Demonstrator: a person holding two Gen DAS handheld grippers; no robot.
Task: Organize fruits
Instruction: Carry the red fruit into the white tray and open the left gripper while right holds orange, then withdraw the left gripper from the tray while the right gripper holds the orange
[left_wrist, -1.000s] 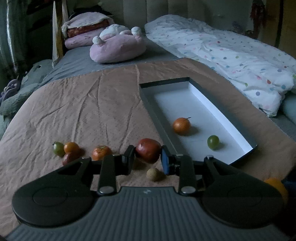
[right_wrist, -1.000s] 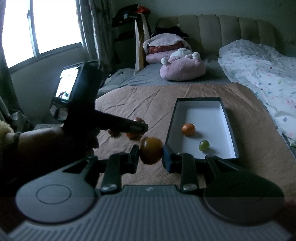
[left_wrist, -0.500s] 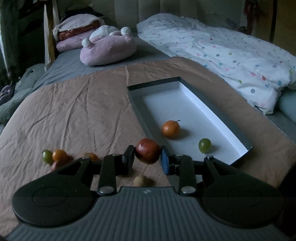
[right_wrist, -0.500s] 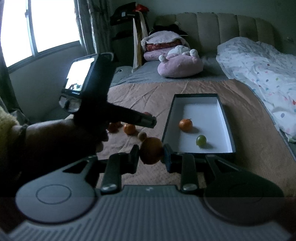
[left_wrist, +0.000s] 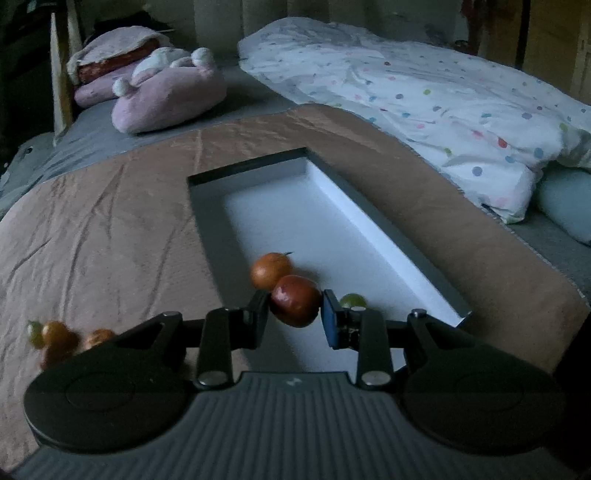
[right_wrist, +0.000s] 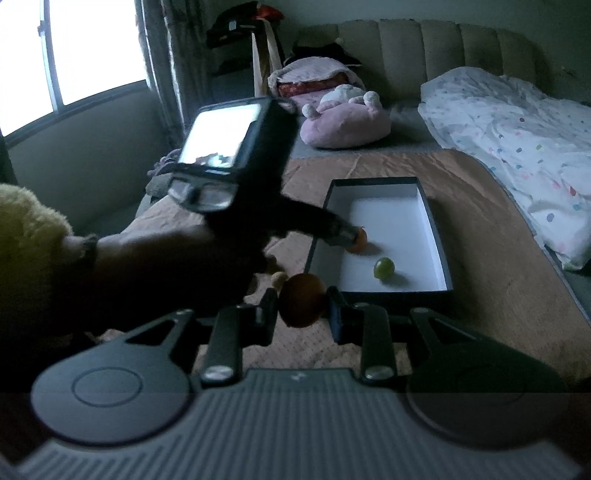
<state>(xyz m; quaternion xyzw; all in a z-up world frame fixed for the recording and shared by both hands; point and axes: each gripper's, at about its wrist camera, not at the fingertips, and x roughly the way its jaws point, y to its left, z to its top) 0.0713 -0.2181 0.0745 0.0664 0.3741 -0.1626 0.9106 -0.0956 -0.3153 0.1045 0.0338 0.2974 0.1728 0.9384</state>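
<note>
My left gripper (left_wrist: 294, 316) is shut on a dark red fruit (left_wrist: 295, 301) and holds it over the near left edge of the open box (left_wrist: 391, 236). The box has dark walls and a white floor. Inside lie an orange fruit (left_wrist: 270, 270) and a green fruit (left_wrist: 352, 300). My right gripper (right_wrist: 302, 312) is shut on an orange fruit (right_wrist: 302, 300) just short of the box's near left corner (right_wrist: 321, 284). In the right wrist view the left gripper's tip (right_wrist: 341, 232) reaches over the box, beside the orange fruit (right_wrist: 357, 240) and the green fruit (right_wrist: 384, 267).
Several small fruits (left_wrist: 55, 338) lie on the brown blanket (left_wrist: 110, 229) to the left. A small pale fruit (right_wrist: 277, 277) lies by the box. A pink plush (left_wrist: 170, 96) and pillows sit at the head. A polka-dot duvet (left_wrist: 424, 99) lies to the right.
My left gripper has carried the red fruit rightward from above the blanket to over the box's near left part. My right gripper with its orange fruit has moved closer to the box.
</note>
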